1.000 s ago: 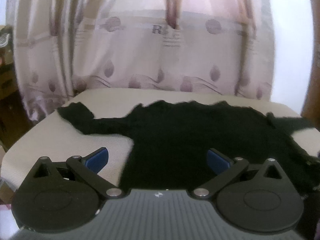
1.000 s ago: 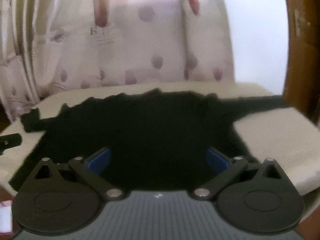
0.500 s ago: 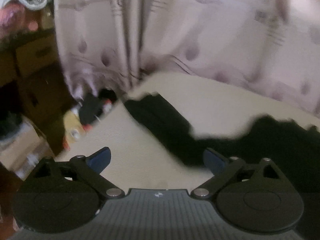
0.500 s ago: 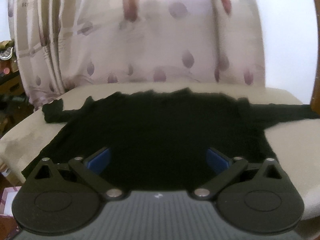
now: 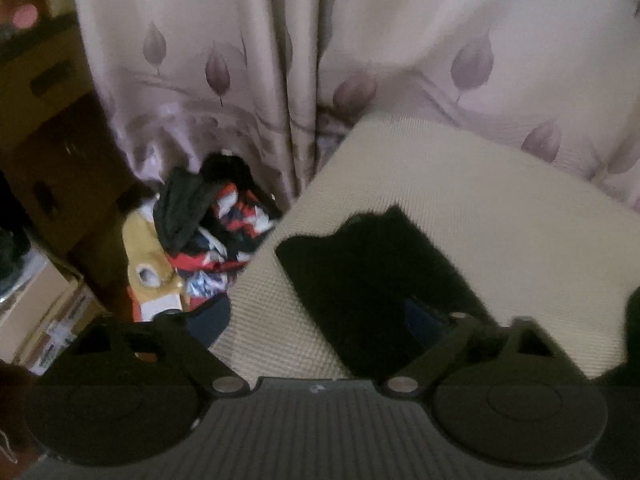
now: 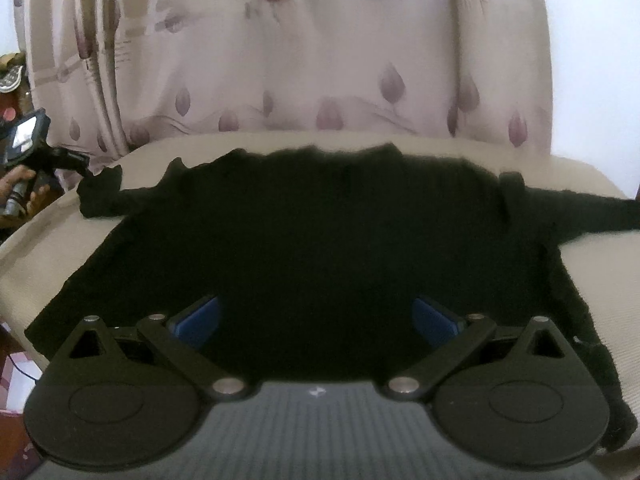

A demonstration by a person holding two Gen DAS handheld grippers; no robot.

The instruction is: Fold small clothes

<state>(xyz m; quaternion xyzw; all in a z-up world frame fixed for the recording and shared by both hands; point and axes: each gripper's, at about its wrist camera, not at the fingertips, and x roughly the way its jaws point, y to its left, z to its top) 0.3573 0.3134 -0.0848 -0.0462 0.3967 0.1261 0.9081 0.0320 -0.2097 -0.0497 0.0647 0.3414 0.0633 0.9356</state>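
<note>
Black sweater [image 6: 320,240] lies flat, sleeves spread sideways; right fingers [image 6: 198,322] parted and empty, left fingers [image 5: 420,318] closing emptily.

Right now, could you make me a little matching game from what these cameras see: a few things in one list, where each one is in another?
Things:
1. black long-sleeved garment
2. pile of colourful clothes
3. pale leaf-patterned curtain
4. left gripper

Places:
A. hanging behind the cushion
B. on the floor beside the cushion
C. at the end of the garment's sleeve
D. spread flat on the beige cushion

Pairs: 1-D, 2-B, 3-A, 4-C
</note>
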